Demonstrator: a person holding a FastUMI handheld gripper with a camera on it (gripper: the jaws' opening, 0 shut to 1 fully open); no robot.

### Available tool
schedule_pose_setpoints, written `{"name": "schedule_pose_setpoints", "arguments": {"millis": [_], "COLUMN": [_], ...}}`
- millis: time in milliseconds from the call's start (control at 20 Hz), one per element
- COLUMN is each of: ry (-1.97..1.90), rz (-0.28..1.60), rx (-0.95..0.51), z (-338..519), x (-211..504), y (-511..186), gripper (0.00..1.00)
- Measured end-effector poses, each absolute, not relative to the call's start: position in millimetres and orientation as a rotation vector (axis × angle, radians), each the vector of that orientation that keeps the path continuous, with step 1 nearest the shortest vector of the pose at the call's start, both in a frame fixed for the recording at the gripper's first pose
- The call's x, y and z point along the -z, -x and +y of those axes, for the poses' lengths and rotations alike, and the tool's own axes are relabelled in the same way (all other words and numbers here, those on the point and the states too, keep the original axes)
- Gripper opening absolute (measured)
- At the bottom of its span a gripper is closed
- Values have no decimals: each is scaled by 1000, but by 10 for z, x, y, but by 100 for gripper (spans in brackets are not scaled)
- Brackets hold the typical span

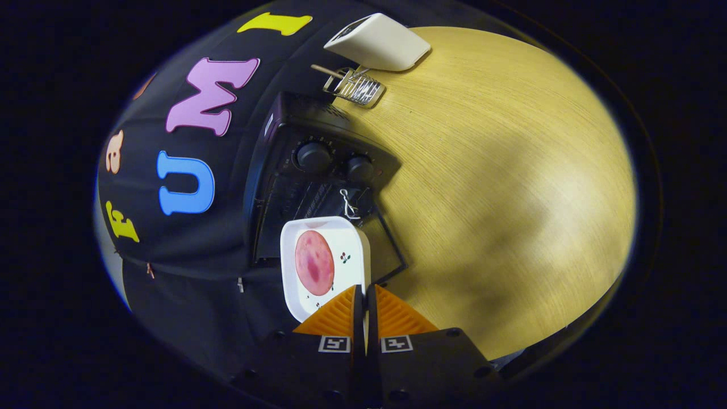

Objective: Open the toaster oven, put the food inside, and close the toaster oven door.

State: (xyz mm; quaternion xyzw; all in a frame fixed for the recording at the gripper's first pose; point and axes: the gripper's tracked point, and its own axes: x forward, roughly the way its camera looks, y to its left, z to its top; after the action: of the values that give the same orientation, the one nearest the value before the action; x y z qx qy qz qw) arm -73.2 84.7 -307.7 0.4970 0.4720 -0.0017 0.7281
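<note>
Clamped together on the near rim of a white square dish [326,264], the gripper [364,295] holds it with both fingers pressing the rim's edge. Lying on the dish is a round pink slice of meat [314,262], with small floral marks printed on the white beside it. Just beyond the dish, at the frame's centre, stands the black toaster oven [318,170], its door [386,250] open, two knobs facing the gripper. Bare wooden table [511,187] spreads to the right. At upper centre sit a wire rack [355,88] and a white box [377,42].
</note>
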Motion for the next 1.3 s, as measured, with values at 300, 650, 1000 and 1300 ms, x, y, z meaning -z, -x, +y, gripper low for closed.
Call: {"name": "schedule_pose_setpoints", "arguments": {"millis": [300, 650, 1000, 1300], "ry": [-1232, -1378, -1447, -1515], "rz": [956, 853, 788, 771], "rx": [251, 498, 639, 663], "z": [1180, 1593, 1762, 1867], "x": [3250, 3352, 3461, 3504], "y": [369, -101, -407, -548], "gripper": [5, 5, 5, 7]}}
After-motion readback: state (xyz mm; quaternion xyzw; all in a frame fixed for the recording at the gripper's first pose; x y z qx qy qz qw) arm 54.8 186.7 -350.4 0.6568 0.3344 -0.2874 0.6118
